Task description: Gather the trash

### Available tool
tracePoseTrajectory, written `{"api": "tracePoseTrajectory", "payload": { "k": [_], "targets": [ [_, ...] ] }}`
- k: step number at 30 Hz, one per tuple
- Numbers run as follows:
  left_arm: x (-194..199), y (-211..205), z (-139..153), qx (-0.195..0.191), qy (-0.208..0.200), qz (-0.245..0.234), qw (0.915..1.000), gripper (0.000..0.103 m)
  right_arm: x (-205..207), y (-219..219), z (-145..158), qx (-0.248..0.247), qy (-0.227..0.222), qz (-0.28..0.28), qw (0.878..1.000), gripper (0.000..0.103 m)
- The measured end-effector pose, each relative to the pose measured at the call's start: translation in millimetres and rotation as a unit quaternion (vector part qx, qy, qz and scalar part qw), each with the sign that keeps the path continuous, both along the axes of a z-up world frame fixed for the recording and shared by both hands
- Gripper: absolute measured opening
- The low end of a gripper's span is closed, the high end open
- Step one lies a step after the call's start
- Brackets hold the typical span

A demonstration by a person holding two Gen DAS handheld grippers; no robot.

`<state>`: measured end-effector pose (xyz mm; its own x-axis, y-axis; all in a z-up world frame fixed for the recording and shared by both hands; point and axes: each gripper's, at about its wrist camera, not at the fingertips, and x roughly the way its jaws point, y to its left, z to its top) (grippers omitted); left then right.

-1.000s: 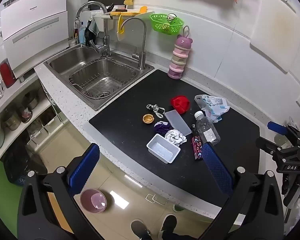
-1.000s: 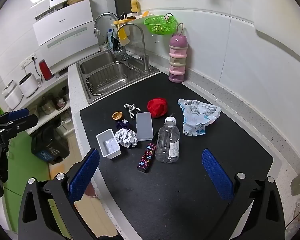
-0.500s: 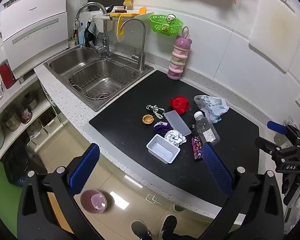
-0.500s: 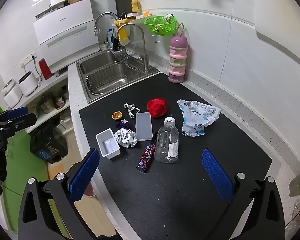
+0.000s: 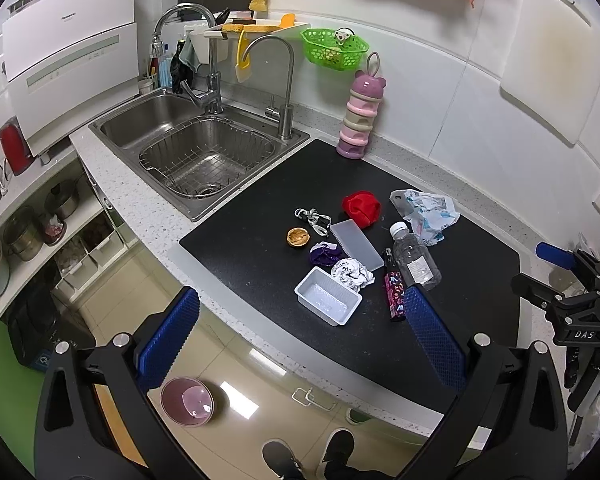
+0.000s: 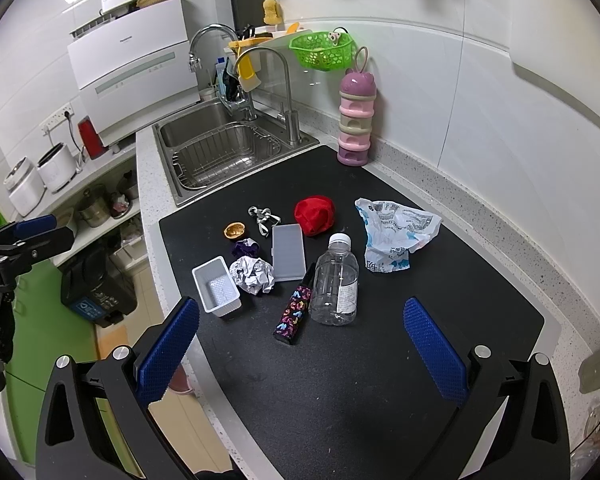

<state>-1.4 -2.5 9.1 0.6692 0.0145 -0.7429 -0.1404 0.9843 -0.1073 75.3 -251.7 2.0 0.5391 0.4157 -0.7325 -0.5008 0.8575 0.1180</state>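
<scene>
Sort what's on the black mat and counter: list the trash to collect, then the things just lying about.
Trash, likely:
crumpled paper
plastic bottle
plastic bag
white tray
nutshell
purple wrapper

Just lying about:
pink stacked container
green basket
sink
keyring clips

Littered black mat on countertop

A steel sink with a wire basket sits at the far left; a pink stacked container stands against the far wall, a green basket hangs above, and a pink bowl lies on the near floor
</scene>
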Motion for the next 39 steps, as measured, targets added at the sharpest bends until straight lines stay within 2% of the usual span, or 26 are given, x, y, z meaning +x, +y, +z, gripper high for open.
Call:
{"api": "tracePoseTrajectory", "payload": {
  "k": [5, 39],
  "targets": [
    [-0.4, 3.4, -7.7, -0.002, 0.002, 0.002, 1.0, 0.1, -0.1, -0.3, -0.2, 0.0, 0.0, 0.0, 1.0, 0.098],
    [3.0, -0.6, -8.6, -0.002, 0.003, -0.009, 1.0, 0.1, 0.8, 2.7, 0.6, 0.001, 0.001, 0.001, 1.0, 0.098]
  ]
}}
